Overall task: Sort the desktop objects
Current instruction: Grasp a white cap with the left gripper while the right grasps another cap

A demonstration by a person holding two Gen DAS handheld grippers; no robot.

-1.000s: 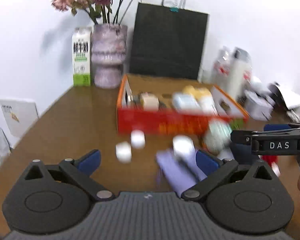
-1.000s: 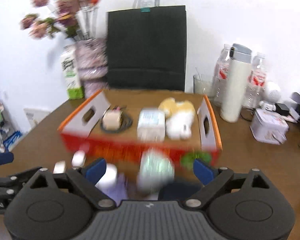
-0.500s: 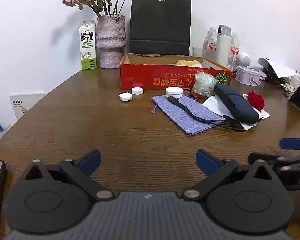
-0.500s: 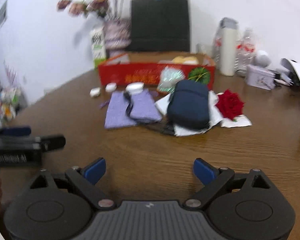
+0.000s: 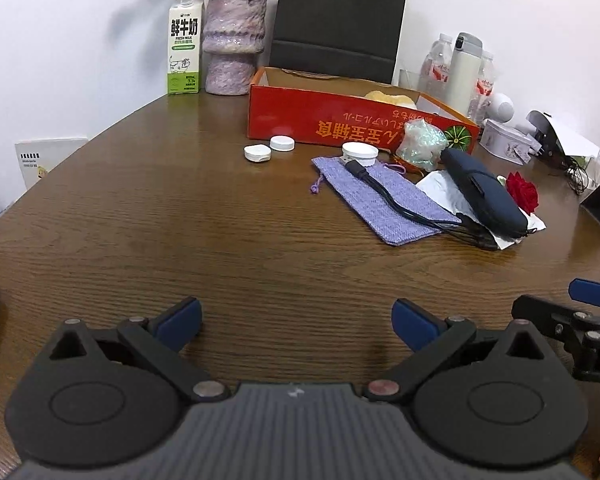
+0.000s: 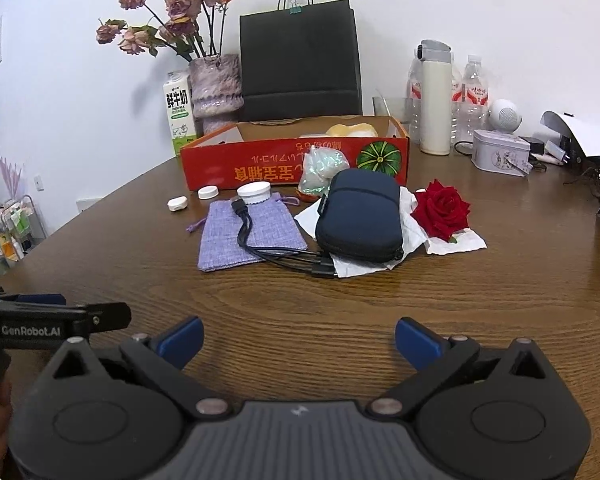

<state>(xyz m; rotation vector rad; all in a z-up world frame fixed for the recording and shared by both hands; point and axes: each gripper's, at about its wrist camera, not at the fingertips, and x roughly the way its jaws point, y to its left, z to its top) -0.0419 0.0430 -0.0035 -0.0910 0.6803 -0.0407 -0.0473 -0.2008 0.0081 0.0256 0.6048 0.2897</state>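
Observation:
On the wooden table [image 6: 300, 300] lies a cluster of things in front of a red cardboard box [image 6: 292, 166] [image 5: 356, 126]. A lilac cloth pouch [image 6: 248, 234] [image 5: 380, 200] has a black cable [image 6: 276, 250] across it. Beside it a navy zip case [image 6: 360, 216] [image 5: 484, 192] rests on white tissue, with a red rose [image 6: 442, 208] [image 5: 522, 194] to its right. Three white lids and a shiny crumpled wrapper [image 6: 322, 172] sit near the box. My left gripper [image 5: 296, 322] and right gripper [image 6: 298, 340] stand open and empty over bare table, well short of the cluster.
Behind the box stand a black paper bag [image 6: 300, 64], a vase of dried flowers [image 6: 216, 84], a milk carton [image 6: 178, 112], water bottles and a white flask [image 6: 434, 100], and a small tin [image 6: 500, 152]. Cables and papers crowd the far right edge.
Both grippers have pulled back from the box toward the near side of the table and sunk lower. The right gripper's jaws have widened slightly. Over the last half second both have held still.

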